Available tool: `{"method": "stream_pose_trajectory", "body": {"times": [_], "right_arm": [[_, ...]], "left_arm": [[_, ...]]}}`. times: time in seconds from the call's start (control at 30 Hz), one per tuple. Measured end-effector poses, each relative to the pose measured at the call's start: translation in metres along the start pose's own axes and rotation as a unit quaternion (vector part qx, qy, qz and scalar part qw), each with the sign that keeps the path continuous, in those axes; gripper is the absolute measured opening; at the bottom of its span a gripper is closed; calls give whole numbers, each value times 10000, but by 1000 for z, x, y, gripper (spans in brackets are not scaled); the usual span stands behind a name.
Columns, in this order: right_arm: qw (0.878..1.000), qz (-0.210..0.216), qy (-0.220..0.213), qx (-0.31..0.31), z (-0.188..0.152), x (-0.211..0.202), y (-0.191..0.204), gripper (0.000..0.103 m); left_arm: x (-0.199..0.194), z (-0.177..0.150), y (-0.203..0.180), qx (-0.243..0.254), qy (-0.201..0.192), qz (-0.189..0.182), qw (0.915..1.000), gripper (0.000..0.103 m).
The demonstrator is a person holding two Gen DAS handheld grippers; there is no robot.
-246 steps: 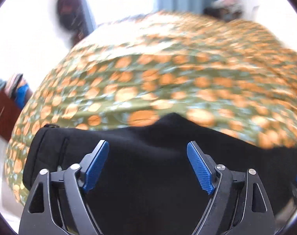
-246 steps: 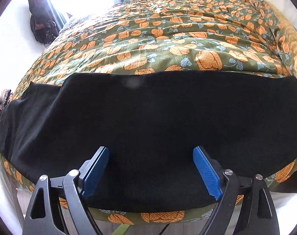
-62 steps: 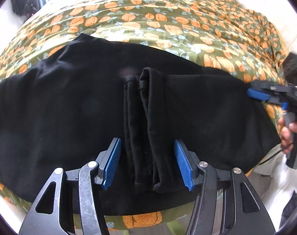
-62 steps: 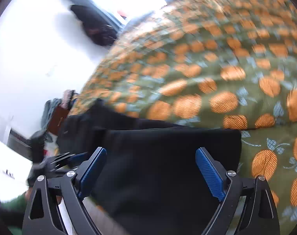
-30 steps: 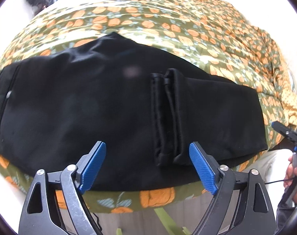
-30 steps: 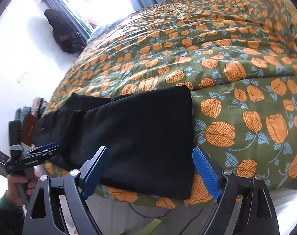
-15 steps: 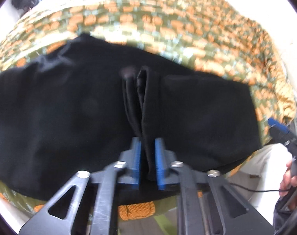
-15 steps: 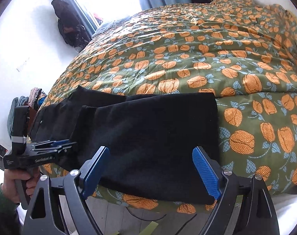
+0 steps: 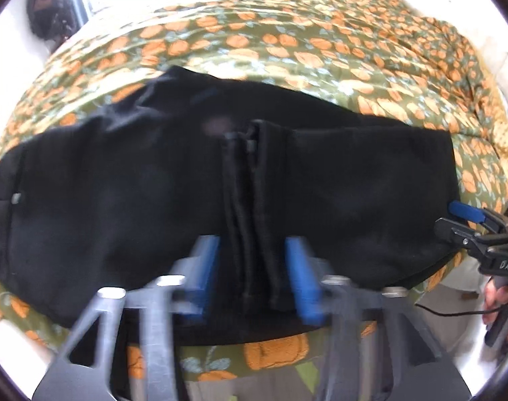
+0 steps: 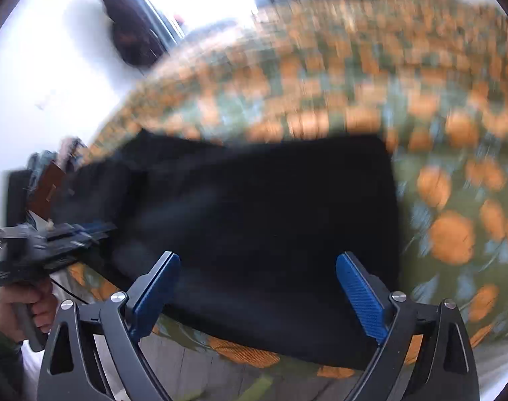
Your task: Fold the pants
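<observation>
Black cotton pants (image 9: 120, 200), half-folded on the orange-flowered green bedspread (image 9: 287, 43): left gripper (image 9: 252, 277) jaws just reopened astride the hems, right gripper (image 10: 257, 295) wide, empty; regrip hems squarely.

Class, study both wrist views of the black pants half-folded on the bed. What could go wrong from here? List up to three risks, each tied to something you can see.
1. The left tool has just been opening around the leg cuffs; its pads look clear of them, so the cuffs may slide out of line.
2. The pants lie along the bedspread edge; a tug might drag them off.
3. The right tool hovers open over the folded end and could wrinkle it on landing.
</observation>
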State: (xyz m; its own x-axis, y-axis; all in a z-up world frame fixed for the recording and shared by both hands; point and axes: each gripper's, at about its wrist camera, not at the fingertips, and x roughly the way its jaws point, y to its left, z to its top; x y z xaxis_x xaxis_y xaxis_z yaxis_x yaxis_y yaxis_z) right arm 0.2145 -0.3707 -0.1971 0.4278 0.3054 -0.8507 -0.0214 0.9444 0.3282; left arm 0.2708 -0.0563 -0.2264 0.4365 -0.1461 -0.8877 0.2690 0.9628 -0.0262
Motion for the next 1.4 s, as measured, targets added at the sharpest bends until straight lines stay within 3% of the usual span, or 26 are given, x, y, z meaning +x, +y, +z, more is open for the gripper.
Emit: {"method": "stream_pose_trajectory", "body": {"times": [0.07, 0.13, 0.23, 0.3, 0.4, 0.47, 0.53, 0.67, 0.7, 0.73, 0.8, 0.83, 0.9, 0.97, 1.07, 1.17, 1.27, 1.33, 1.4], "right_arm": [[9996, -87, -257, -87, 2, -9, 7, 96], [9990, 180, -400, 14, 4, -21, 8, 95], [9970, 218, -726, 185, 2, -39, 5, 95], [9962, 228, -806, 238, 0, -46, 3, 95], [9965, 193, -760, 306, -4, -49, 0, 95], [9968, 162, -720, 316, -8, -49, 0, 95], [9969, 166, -696, 331, -11, -47, -1, 95], [9977, 224, -584, 259, -15, -40, 6, 95], [9978, 232, -587, 181, -15, -40, 9, 95], [9978, 232, -605, 119, -15, -40, 12, 95], [9975, 244, -666, -22, -15, -42, 17, 95], [9973, 247, -696, -62, -15, -43, 18, 95], [9970, 235, -732, -103, -16, -44, 19, 95], [9969, 217, -741, -116, -18, -43, 18, 95], [9976, 204, -660, -20, -19, -37, 12, 95], [9973, 220, -681, 144, -19, -37, 5, 95], [9967, 226, -751, 207, -18, -39, 1, 95], [9964, 230, -772, 248, -18, -39, -1, 95], [9964, 230, -765, 287, -17, -38, -2, 95]], "left_arm": [[-17, 2, 22, -258, -244, 183, 9992, 90], [-31, 2, 49, -593, -458, 292, 9968, 98], [-42, 5, 109, -1251, -603, 452, 9893, 98], [-47, 5, 161, -1738, -645, 744, 9798, 98], [-55, 0, 244, -2627, -885, 1078, 9547, 98], [-47, -7, 297, -3277, -794, 1190, 9339, 98], [-32, -12, 328, -3586, -557, 1038, 9260, 97], [5, -14, 339, -3551, -178, -534, 9331, 98], [8, -16, 337, -3501, -167, -471, 9354, 98], [9, -17, 336, -3426, -184, -397, 9385, 95], [9, -21, 335, -3501, -219, -285, 9360, 67], [7, -26, 340, -3656, -281, -333, 9298, 56], [-4, -32, 357, -4006, -367, -620, 9134, 12], [-17, -33, 357, -4131, -407, -625, 9076, 12], [-48, -14, 329, -3970, -586, -501, 9146, 11], [-97, 11, 276, -3339, -987, -371, 9367, 11], [-140, 41, 182, -1989, -1380, -19, 9703, 11], [-149, 54, 111, -1105, -1565, 24, 9815, 10], [-139, 59, 41, -414, -1595, -84, 9863, 7]]}}
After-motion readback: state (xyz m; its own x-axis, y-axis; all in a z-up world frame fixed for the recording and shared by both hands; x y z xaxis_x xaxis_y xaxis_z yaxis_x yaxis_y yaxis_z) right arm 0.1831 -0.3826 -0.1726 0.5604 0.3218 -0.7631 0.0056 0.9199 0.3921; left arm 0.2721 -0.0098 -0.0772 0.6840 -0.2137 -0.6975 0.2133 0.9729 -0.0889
